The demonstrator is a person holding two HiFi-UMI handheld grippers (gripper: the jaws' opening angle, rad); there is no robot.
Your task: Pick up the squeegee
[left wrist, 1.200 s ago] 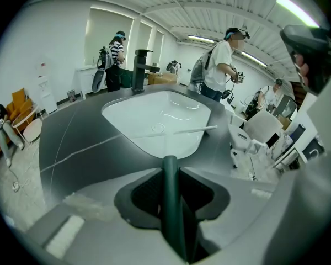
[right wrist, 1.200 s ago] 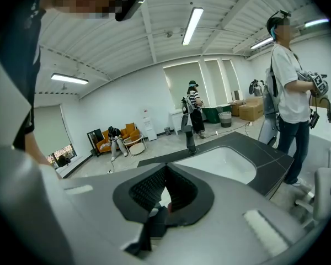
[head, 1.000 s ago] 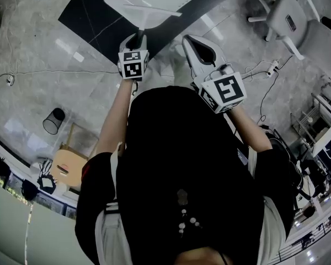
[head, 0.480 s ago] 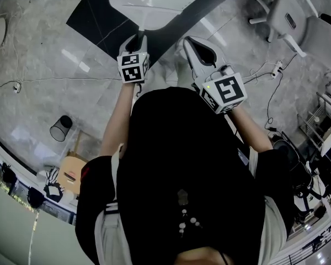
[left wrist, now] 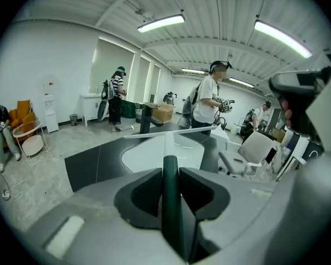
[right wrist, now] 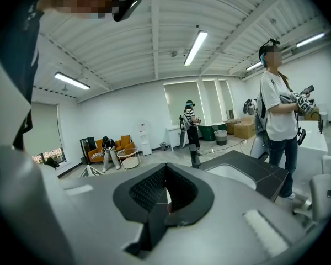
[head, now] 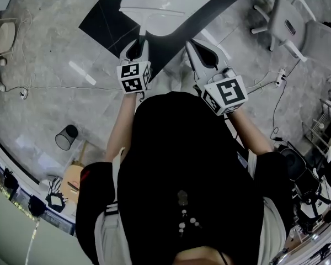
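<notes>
Left gripper (left wrist: 169, 173) clamped on squeegee (left wrist: 166, 145) handle; right gripper (right wrist: 166, 174) closed, empty; squeegee likely light, rigid; hold mid-handle.

Lower end of squeegee (left wrist: 169, 195) handle hidden between jaws of left gripper (left wrist: 170, 174). White oval surface (head: 193, 4) cut off at head view's top edge.

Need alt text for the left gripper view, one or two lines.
The left gripper clamps the dark green handle of a squeegee, whose pale blade reaches forward over a white oval surface. People stand in the bright room behind.
</notes>
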